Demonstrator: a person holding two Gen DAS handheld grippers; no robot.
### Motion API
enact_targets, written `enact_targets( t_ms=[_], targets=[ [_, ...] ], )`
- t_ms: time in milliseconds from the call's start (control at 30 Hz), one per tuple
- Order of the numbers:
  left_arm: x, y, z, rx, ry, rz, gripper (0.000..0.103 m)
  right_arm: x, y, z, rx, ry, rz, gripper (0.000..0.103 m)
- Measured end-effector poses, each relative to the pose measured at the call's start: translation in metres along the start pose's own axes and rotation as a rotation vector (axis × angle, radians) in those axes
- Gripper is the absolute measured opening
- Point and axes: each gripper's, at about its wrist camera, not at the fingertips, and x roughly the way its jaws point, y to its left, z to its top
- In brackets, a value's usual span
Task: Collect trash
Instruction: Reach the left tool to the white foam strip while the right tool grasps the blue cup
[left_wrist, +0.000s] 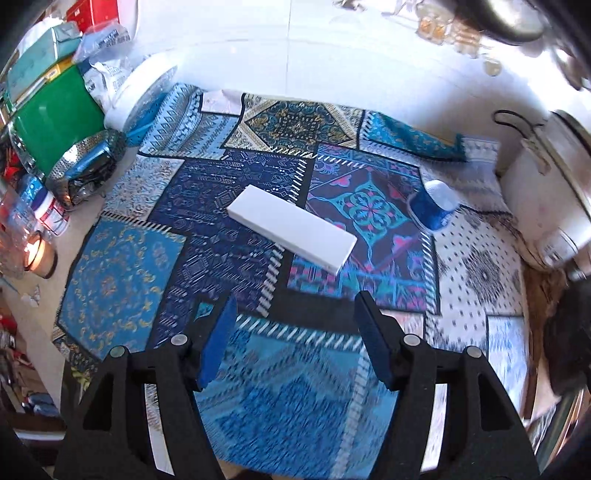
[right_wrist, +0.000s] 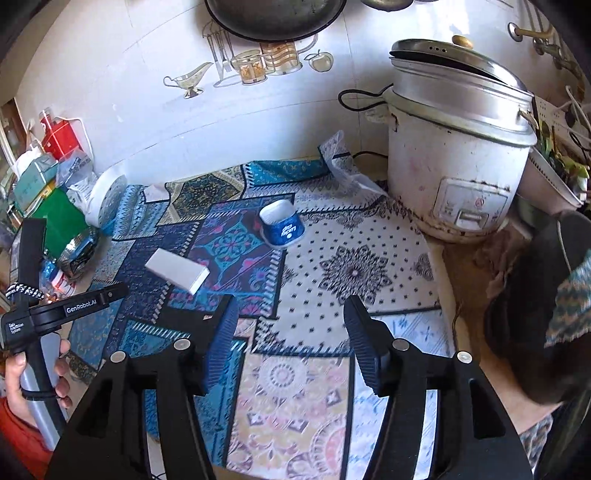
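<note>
While both claws hang above the patterned cloth (left_wrist: 122, 266), left gripper (left_wrist: 295, 314) & right gripper (right_wrist: 290, 314) stand apart w/ nothing between the pads. White box (left_wrist: 291, 229) lies flat mid-cloth, blue cup (left_wrist: 436, 206) upside down just beside it — near the rice cooker (right_wrist: 458, 147).

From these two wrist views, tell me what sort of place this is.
Most likely a home kitchen counter. A worn white rice cooker with a metal lid stands at the back, the tiled wall carries kitchenware decals, and a patterned cloth covers the surface, with a white box and an overturned blue cup on it.
</note>
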Motion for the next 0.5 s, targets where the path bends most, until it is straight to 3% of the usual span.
enact_targets(
  t_ms=[267, 500],
  targets=[
    [0.098, -0.039, 0.056, -0.059, 0.092, 0.105, 0.065, 0.062, -0.036, 0.036, 0.012, 0.106, 0.015, 0.056],
    [0.149, -0.051, 0.065, -0.015, 0.133, 0.228, 0.065, 0.104, -0.038, 0.045, 0.031, 0.181, 0.014, 0.056]
  ],
)
